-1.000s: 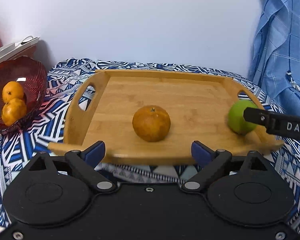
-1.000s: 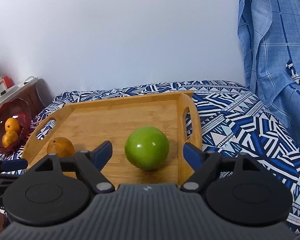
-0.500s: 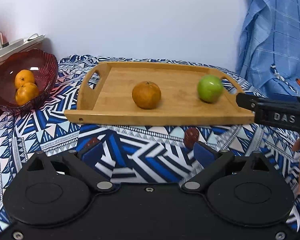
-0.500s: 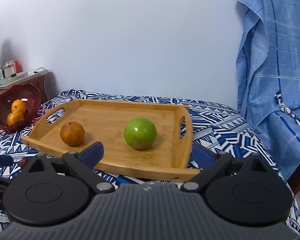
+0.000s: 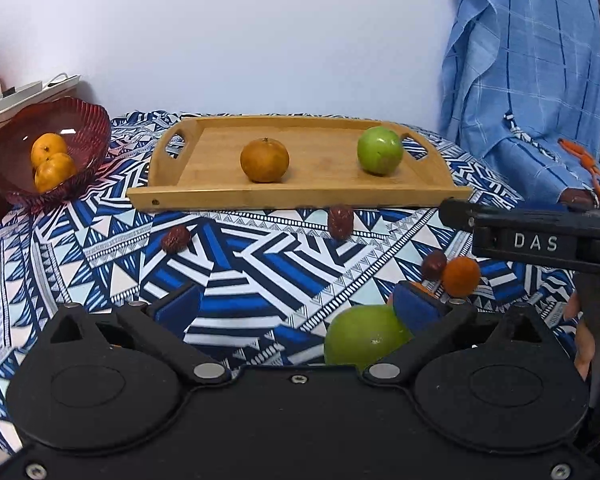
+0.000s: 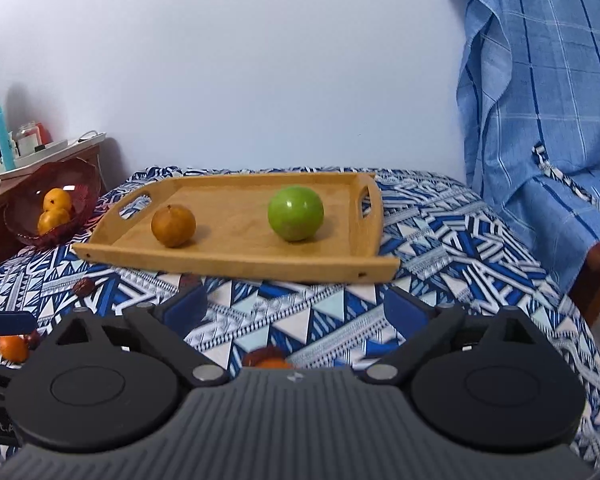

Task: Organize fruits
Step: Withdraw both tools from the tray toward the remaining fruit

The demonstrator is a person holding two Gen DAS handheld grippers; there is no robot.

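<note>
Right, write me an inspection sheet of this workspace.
Surface: blue-and-white patterned cloth.
Job's things: wooden handled tray holds a dull orange mandarin and a green apple, set apart. A red ribbed bowl holds two oranges. Three dried red dates, a small orange fruit and a second green apple lie loose on the cloth.
Clutter: bottles and a jar on the side shelf.
Grippers: left claw opening, second apple beside its right finger, not gripped. Right claw open, holding nothing.
Cables: what looks like a white lead on the shelf.
Surroundings: pale wall, blue checked fabric draped at the right.
</note>
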